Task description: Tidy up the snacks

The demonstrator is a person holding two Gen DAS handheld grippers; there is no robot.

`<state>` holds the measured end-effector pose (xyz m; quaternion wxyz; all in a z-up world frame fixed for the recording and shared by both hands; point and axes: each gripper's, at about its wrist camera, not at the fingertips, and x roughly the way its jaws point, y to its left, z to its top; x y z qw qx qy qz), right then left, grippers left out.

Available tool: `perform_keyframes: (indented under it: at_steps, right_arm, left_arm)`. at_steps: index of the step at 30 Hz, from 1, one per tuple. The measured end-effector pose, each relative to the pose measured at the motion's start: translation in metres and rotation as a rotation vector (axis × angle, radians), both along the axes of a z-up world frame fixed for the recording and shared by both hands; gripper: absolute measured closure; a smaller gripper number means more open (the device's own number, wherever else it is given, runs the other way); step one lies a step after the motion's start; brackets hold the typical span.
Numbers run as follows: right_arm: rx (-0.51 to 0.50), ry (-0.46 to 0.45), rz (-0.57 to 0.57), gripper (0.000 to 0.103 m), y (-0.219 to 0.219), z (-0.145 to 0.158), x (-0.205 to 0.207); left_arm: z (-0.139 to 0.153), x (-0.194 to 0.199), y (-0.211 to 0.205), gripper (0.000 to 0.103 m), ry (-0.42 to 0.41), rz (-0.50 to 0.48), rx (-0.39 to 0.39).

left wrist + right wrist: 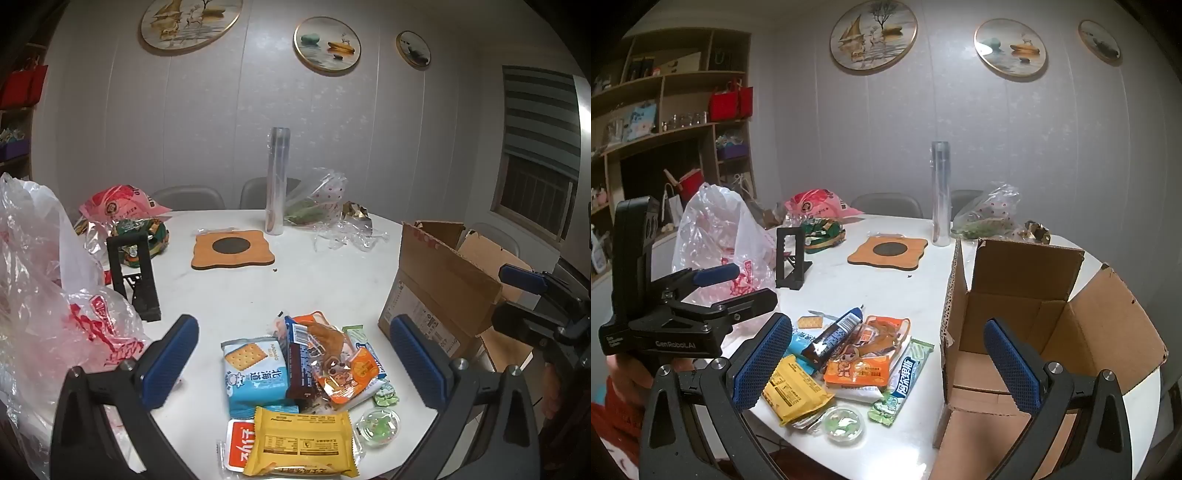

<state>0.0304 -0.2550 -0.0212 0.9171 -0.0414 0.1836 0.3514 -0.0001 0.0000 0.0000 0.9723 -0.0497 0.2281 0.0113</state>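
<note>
While both our claws hang over the near edge of the white table [229, 291], neither one holds a thing. Our left gripper [295, 363] has its blue fingers spread wide, and our right gripper [888, 365] is spread wide too, with nothing between them.

We see the snack pile [303, 373] lying near us on the table, just left of the cardboard box [1027, 332]. The box stands open on the right with its flaps up, and it looks empty inside. We think the snacks should go in there, and none are in yet, so the job looks like it is just starting.

To do this step well, we should pick one snack from the top or the edge, not from under the heap. The yellow packet [301, 443] lies nearest to us, and its top rests on the blue cracker pack [255, 373]. It is flat, so we should come down on its edge and squeeze gently, or the cracker inside may break. The little round jelly cup [378, 426] sits alone at the right of the pile and may slip or roll.

We should keep away from the plastic bag [48, 288] on the left.
</note>
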Motion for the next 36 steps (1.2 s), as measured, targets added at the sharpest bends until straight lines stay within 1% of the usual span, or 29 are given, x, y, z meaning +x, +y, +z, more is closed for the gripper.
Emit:
perform_keyframes:
  at_steps: [36]
  right_arm:
    - [0.008, 0.01, 0.0, 0.0, -0.0001, -0.0001, 0.0007]
  left_arm:
    - [0.0025, 0.0006, -0.0002, 0.001, 0.001, 0.0, 0.004]
